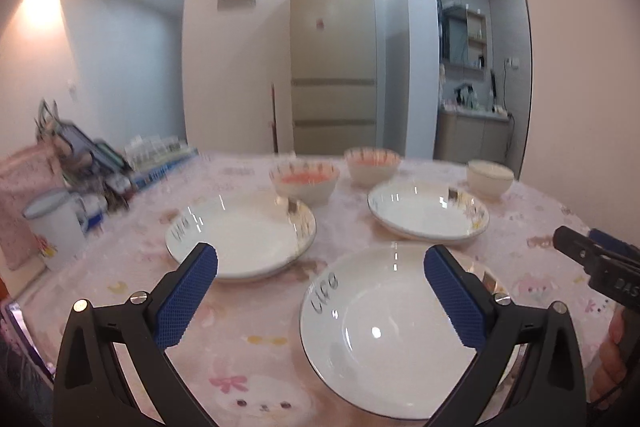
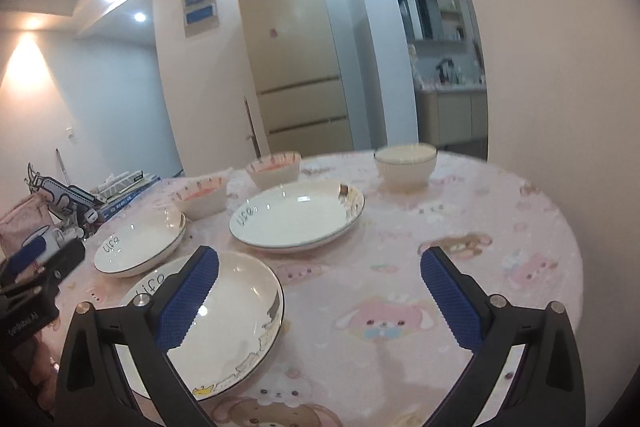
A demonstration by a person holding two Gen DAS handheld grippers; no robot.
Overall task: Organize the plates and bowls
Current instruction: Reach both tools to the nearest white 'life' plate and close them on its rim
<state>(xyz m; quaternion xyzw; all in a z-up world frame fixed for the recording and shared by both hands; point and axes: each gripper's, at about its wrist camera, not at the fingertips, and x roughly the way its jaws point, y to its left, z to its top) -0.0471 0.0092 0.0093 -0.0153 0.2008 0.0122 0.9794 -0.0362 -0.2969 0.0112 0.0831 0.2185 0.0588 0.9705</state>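
Three white plates with dark rims lie on the pink tablecloth: a near plate point(image 1: 392, 339) point(image 2: 224, 315), a left plate point(image 1: 240, 235) point(image 2: 140, 243) and a far plate point(image 1: 428, 215) point(image 2: 296, 215). Behind them stand two bowls with pink insides point(image 1: 304, 183) point(image 1: 372, 165) and a plain white bowl point(image 1: 490, 177) point(image 2: 406, 165). My left gripper point(image 1: 320, 267) is open above the near and left plates, holding nothing. My right gripper point(image 2: 320, 267) is open too; its left finger overlaps the near plate's right side and bare cloth shows between the pads.
A lidded white mug point(image 1: 56, 223), a pink pouch and stacked boxes point(image 1: 160, 163) crowd the table's left side. The round table's edge point(image 2: 568, 227) curves close to a wall on the right. A tall fridge point(image 1: 334, 67) stands beyond the table. A person's hand point(image 1: 612, 347) holds the right gripper.
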